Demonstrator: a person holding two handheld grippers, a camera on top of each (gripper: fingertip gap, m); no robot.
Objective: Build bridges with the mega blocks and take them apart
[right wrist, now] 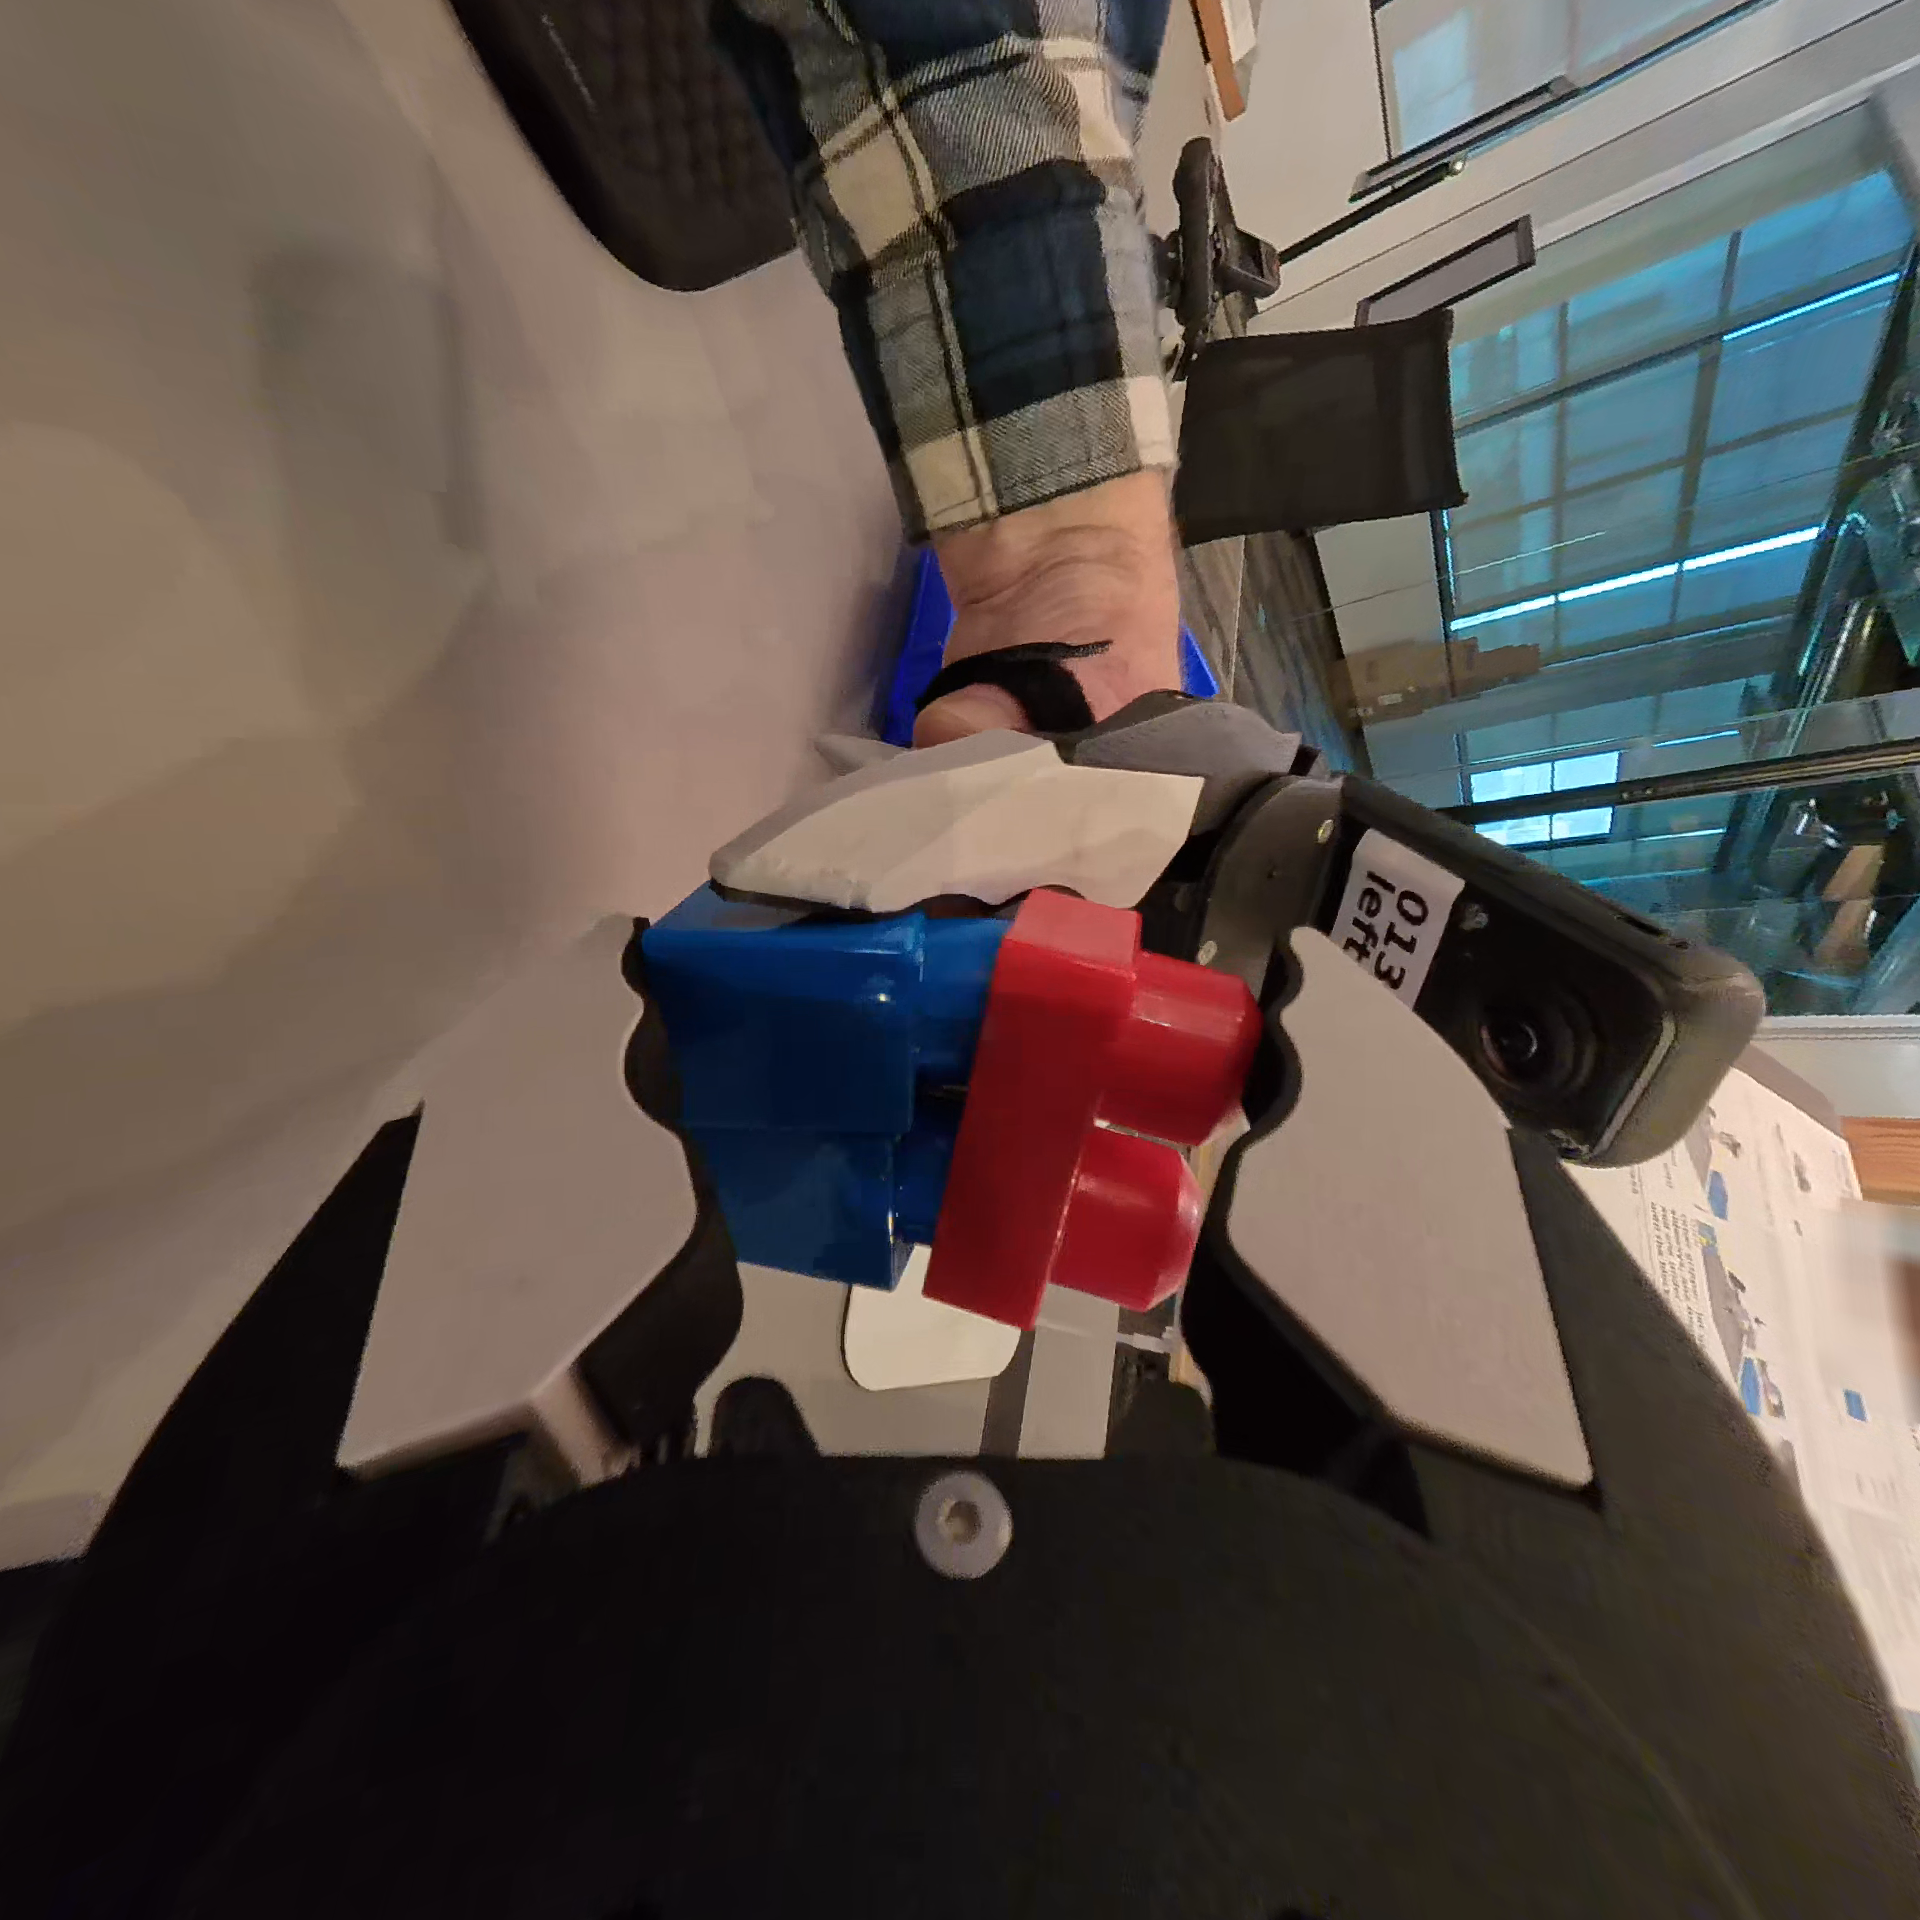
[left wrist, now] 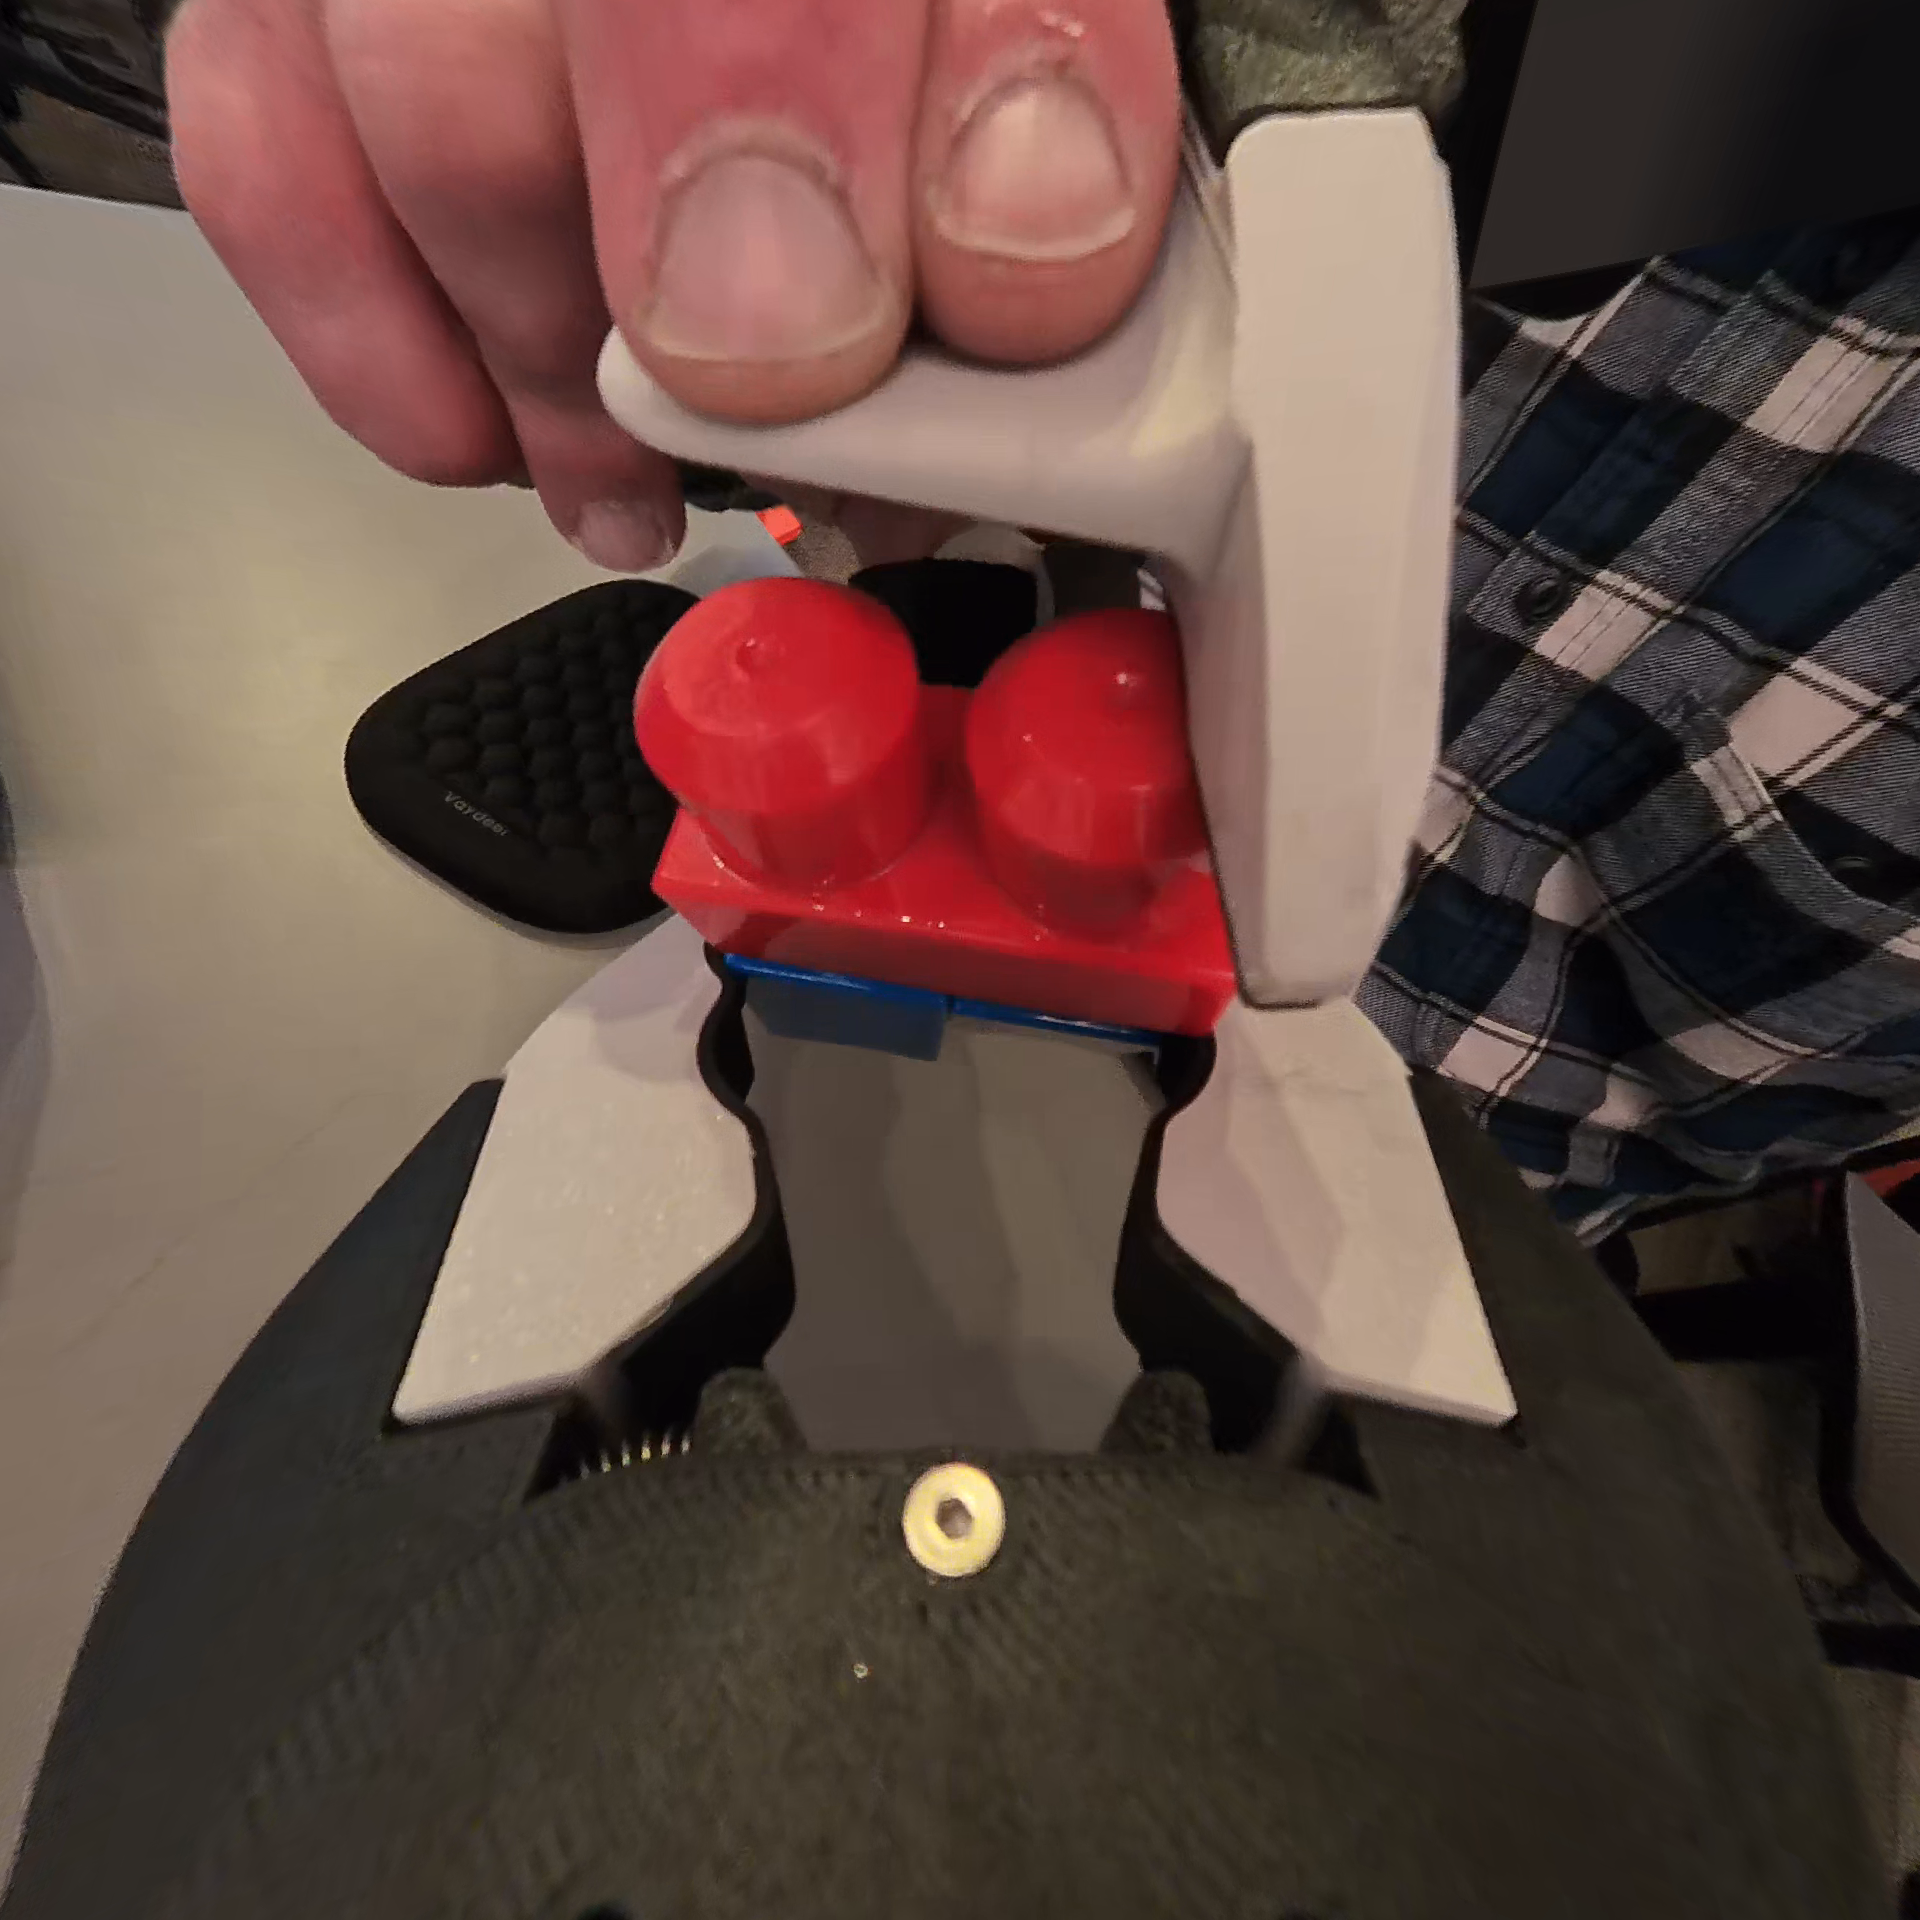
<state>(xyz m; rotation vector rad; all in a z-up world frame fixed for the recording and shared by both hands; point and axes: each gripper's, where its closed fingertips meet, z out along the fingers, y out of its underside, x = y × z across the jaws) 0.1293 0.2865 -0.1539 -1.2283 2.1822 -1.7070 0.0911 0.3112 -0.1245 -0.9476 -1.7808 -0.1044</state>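
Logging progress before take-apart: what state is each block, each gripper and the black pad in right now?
red block: joined onto the blue block, studs uncovered.
blue block: off the table, gripped on two sides.
left gripper: closed on the blue block.
right gripper: closed across both blocks, blue base to red stud.
black pad: lying flat on the table.

Pale tabletop (left wrist: 156,727) — a black dimpled pad (left wrist: 509,769) rests on it. Plaid sleeve (right wrist: 987,260) (blue, white, dark). Printed papers (right wrist: 1745,1278) at one edge — glass-paned windows (right wrist: 1662,436) behind.
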